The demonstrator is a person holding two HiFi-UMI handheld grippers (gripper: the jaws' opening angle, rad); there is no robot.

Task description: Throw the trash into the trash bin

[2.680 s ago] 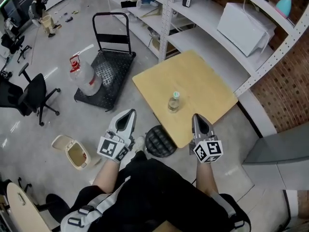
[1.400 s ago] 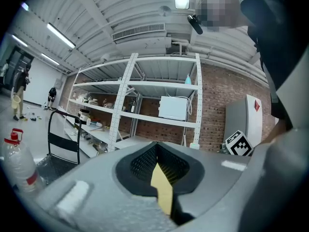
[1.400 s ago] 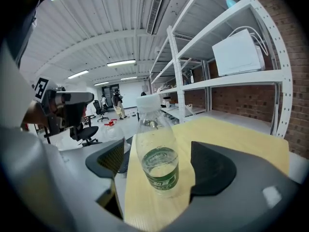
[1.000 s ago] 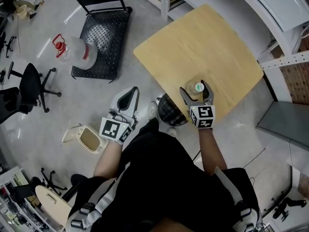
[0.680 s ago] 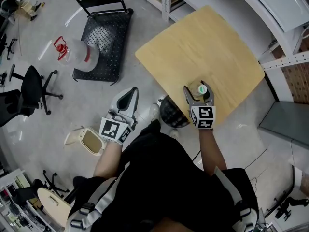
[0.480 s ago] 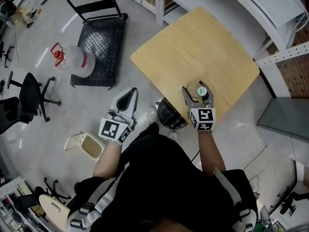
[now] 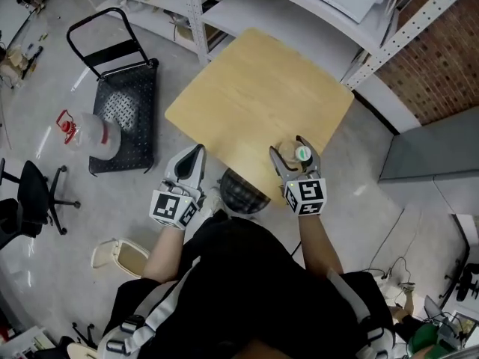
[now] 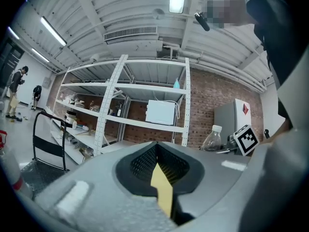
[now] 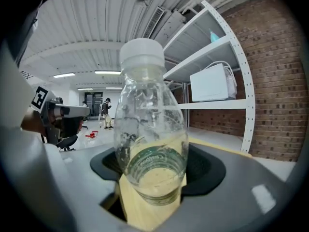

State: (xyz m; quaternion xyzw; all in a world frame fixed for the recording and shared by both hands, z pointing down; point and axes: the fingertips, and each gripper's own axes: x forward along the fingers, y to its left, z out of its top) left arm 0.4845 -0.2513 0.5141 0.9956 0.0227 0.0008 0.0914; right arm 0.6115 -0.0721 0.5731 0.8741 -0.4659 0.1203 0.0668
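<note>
Grey concrete floor [image 7: 60, 223] spreads under everything, with white shelving [image 7: 299, 21] along the brick wall. Next in size comes the square wooden table [image 7: 247, 96], and out on the floor to its left a black platform cart [image 7: 123, 114] with a big clear water jug [image 7: 96, 137] beside it. Smaller again is the beige trash bin [image 7: 132, 247], lid flipped open, standing on the floor low on my left side, well apart from the table and partly hidden by my left arm.

The step in hand, as I judge it, is the pick-up. My right gripper [image 7: 290, 149] has just been closing, and the clear plastic bottle [image 7: 302, 154] with the white cap stands upright between its jaws. The pads press on its lower body, so I hold it at the near edge of the table. It looks lifted clear of the tabletop, though from above I cannot be sure of that. My left gripper [image 7: 197, 152] hangs over the floor just off the table's near-left edge, with its jaws together on nothing.

Next the bottle must travel down and across to my left until it hangs over the bin's open mouth. Only then should the jaws part. The bottle is light and smooth, so a firm grip matters on the swing.
</note>
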